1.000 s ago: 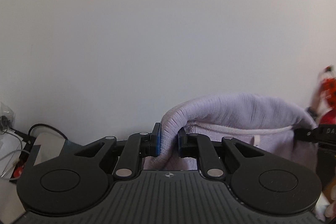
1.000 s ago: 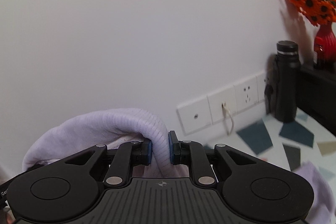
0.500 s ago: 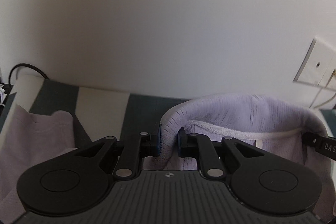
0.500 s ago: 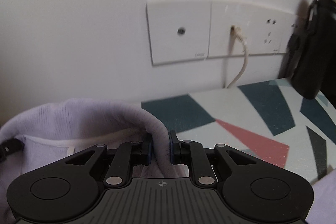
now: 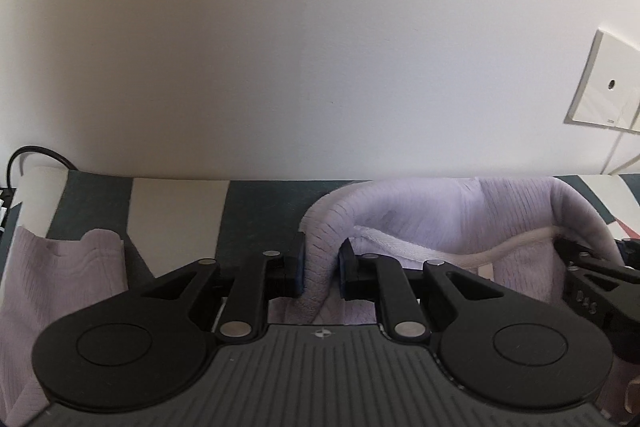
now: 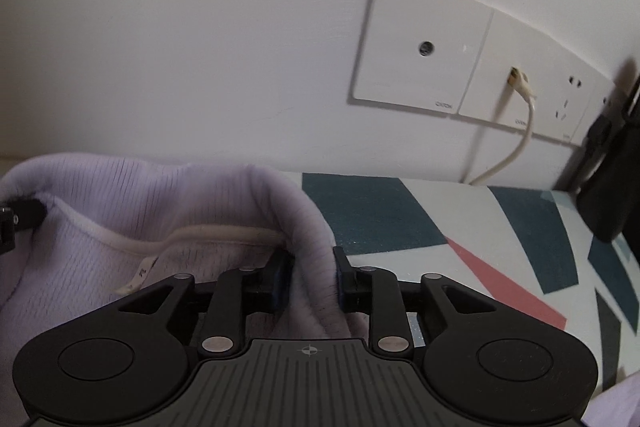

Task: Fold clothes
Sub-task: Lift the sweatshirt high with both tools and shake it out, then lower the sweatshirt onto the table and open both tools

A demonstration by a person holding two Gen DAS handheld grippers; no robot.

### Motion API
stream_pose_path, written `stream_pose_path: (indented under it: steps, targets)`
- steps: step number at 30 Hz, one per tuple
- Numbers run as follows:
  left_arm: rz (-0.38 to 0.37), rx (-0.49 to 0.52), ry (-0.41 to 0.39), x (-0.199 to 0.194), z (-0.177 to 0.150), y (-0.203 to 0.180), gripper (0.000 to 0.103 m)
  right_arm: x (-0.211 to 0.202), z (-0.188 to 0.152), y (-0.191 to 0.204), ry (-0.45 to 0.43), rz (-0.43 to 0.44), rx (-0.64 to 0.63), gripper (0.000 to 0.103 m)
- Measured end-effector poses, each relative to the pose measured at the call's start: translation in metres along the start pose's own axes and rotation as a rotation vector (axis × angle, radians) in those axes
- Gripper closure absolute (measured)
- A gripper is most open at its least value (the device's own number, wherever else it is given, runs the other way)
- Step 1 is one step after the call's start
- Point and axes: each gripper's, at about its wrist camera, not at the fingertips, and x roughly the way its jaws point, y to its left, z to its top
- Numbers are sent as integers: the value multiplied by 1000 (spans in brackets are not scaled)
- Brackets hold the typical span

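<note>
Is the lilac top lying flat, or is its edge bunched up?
Bunched. The top's ribbed edge humps up between both opening claws, left claw and right claw, above the table.

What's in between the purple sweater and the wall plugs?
In the right wrist view, only bare patterned tabletop lies between the lilac sweater and the wall sockets; a white cable hangs farther right.

Pale lilac ribbed-knit cloth garment (image 5: pixel 440 215): soft, matt, woven white tape inside neckline. Black plastic gripper (image 5: pixel 321 269) linkages matt, shiny metal pivot pins. Patterned tabletop (image 6: pixel 460 227) at 3 o'clock smooth, slight sheen. White plastic wall sockets (image 6: pixel 420 43) glossy.
</note>
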Motion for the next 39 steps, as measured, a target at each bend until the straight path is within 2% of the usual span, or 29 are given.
stream_pose_path:
  steps: [1, 2, 3, 4, 5, 7, 10, 14, 17, 20, 26, 31, 35, 39]
  targets:
    - [-19, 13, 3, 0, 1, 0, 69, 0, 0, 1, -1, -5, -6, 79]
    - [-48, 25, 6, 0, 3, -1, 43, 0, 0, 0, 1, -4, -1, 77]
    - [-89, 37, 9, -1, 4, 0, 32, 0, 1, -1, 3, -4, 5, 76]
    - [-125, 45, 13, -3, 5, 0, 26, 0, 2, -4, 11, 0, 20, 68]
    - [-146, 46, 17, -7, 7, 3, 26, 1, 2, -7, 20, 4, 35, 47]
    - [-167, 23, 15, -16, 12, 11, 26, -1, 4, -19, 42, 34, 90, 23]
    - [-229, -39, 4, -38, 23, 29, 26, -15, 9, -36, 37, 113, 175, 23]
    - [-329, -88, -71, -96, 28, 51, 26, -52, 20, -62, 0, 193, 269, 21]
    - [-381, -104, -119, -140, 6, 89, 26, -87, 22, -87, -16, 281, 359, 21]
    - [-405, -112, -117, -171, -25, 123, 26, -126, 10, -100, -27, 335, 365, 20]
    - [-427, -99, -18, -207, -102, 167, 26, -194, -46, -94, 16, 301, 268, 19]
    - [-472, -148, 32, -238, -161, 200, 26, -230, -101, -80, 82, 281, 280, 19]
    - [-495, -122, 80, -245, -194, 208, 26, -256, -131, -71, 93, 250, 294, 19]
    - [-497, -68, 108, -242, -214, 209, 26, -281, -154, -67, 90, 236, 315, 19]
